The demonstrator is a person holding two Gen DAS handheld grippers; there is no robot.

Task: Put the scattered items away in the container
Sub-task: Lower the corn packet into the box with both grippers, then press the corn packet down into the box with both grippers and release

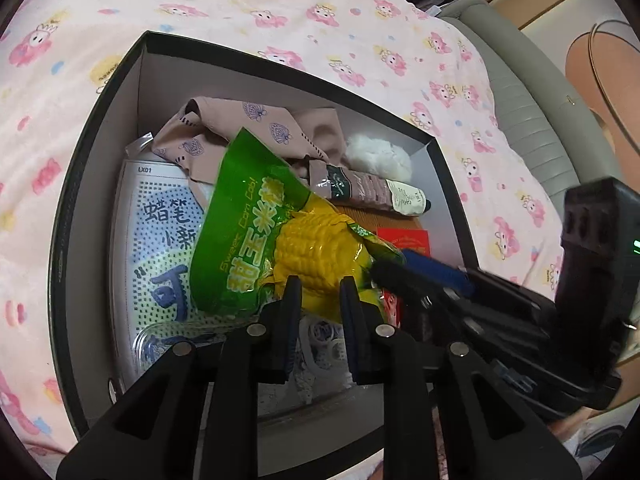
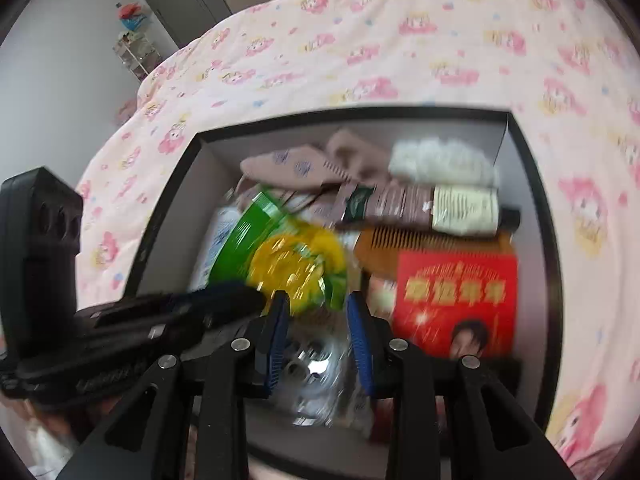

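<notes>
A black box [image 1: 280,66] with a white inside stands on the bed and holds the tidied things. On top lies a green sweet-corn packet [image 1: 248,232], tilted over a pink cloth [image 1: 224,128] and a blue-and-white pack [image 1: 160,240]. The packet's yellow cob end sits between the fingers of my left gripper [image 1: 320,286], which are a little apart. Coming in from the right, my right gripper [image 1: 404,268] reaches to the packet's corner. In the blurred right wrist view this right gripper [image 2: 318,300] is open above a clear blister pack [image 2: 312,364]. The corn packet [image 2: 288,256] lies just beyond its tips.
Also in the box [image 2: 360,114] are a white fluffy ball [image 1: 380,156], a brown tube [image 1: 372,192], a comb [image 2: 432,240] and a red packet [image 2: 456,300]. A pink patterned bedspread [image 1: 280,12] surrounds the box. A grey padded bed edge [image 1: 532,120] runs along the right.
</notes>
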